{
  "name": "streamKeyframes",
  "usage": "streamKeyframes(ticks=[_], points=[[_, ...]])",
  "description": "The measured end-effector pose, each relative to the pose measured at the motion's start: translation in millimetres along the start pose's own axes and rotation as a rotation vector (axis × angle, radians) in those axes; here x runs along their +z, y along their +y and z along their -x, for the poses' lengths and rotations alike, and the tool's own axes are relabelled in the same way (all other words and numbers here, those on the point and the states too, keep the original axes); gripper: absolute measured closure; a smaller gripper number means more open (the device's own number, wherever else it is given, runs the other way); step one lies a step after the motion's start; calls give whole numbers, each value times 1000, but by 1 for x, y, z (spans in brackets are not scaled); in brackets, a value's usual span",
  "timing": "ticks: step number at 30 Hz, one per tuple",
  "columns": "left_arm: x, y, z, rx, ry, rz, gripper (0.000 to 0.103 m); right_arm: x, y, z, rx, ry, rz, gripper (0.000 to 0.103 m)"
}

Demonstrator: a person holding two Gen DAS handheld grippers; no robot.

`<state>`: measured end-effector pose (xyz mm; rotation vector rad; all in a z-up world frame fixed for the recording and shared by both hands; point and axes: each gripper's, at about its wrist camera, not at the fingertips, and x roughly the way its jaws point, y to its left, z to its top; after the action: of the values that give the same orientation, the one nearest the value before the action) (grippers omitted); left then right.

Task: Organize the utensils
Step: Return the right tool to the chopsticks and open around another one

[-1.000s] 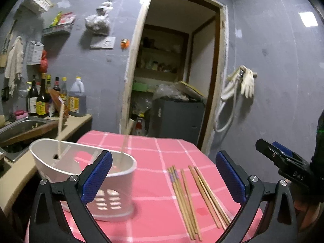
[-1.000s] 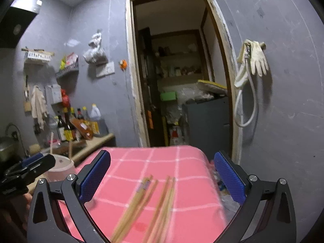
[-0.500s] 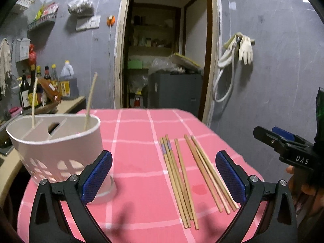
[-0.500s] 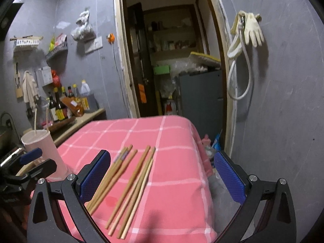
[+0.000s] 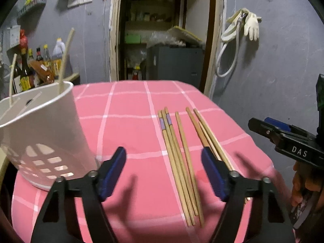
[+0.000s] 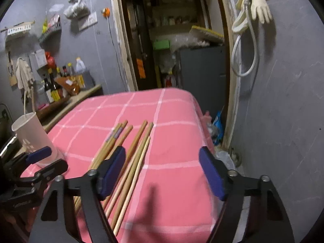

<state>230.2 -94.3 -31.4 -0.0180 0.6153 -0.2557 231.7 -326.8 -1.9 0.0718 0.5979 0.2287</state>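
Several wooden chopsticks (image 5: 178, 158) lie side by side on the pink checked tablecloth (image 5: 129, 129); they also show in the right wrist view (image 6: 129, 162). A white perforated utensil holder (image 5: 40, 133) stands at the left with two pale chopsticks (image 5: 64, 56) in it; it shows small in the right wrist view (image 6: 30, 133). My left gripper (image 5: 164, 172) is open and empty, low over the near ends of the chopsticks. My right gripper (image 6: 162, 172) is open and empty, over the cloth just right of the chopsticks.
A counter with bottles (image 5: 30, 68) and a sink lies left of the table. An open doorway (image 5: 162, 30) with a grey cabinet is behind. A hose and glove (image 5: 243, 24) hang on the right wall. The table edge drops off at right (image 6: 204, 121).
Both grippers have tilted down and come closer to the chopsticks. Their jaws have narrowed but stay open. The holder now sits further left in the left view.
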Motion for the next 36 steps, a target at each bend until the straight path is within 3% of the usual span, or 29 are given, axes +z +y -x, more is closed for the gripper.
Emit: streamKeyframes(ticks=[6, 13, 22, 36], points=[[7, 6, -27, -14, 98, 25, 55, 2, 3, -21, 20, 95, 21, 54], [11, 14, -52, -16, 198, 42, 68, 1, 6, -44, 39, 199, 45, 61], [15, 24, -69, -23, 244, 60, 73, 1, 9, -62, 43, 274, 68, 64], [20, 20, -83, -22, 265, 60, 73, 8, 12, -75, 34, 287, 67, 67]])
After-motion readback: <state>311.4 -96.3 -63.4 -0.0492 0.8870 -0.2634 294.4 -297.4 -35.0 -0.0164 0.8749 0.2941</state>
